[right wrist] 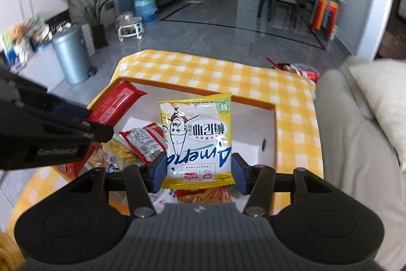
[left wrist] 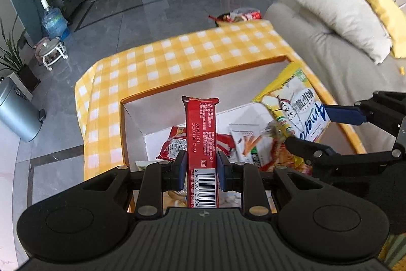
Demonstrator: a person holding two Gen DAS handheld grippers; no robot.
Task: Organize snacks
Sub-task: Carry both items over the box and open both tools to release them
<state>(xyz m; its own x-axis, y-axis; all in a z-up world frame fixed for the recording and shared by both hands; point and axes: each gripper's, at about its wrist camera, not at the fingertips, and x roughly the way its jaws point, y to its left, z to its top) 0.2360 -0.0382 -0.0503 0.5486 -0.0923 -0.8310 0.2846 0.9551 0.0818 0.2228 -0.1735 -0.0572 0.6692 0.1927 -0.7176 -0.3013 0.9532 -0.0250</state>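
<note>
In the left wrist view, your left hand-held gripper [left wrist: 200, 170] was clamped narrow on a red snack bar [left wrist: 201, 133], held upright above the orange-rimmed box [left wrist: 203, 79] on the checkered desk [left wrist: 177, 52], where several loose packets [left wrist: 177, 144] already lay. In the right wrist view, your right hand-held gripper [right wrist: 198, 173] gripped a yellow snack bag [right wrist: 196, 139] by its sides over the same box [right wrist: 253, 103]. I judged the sorting partway: two snacks were in hand and not yet placed.

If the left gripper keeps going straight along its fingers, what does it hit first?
Probably the white far wall of the open box. The left gripper, shut on the red bar, points there, above the loose snack packets. Depth is uncertain.
</note>
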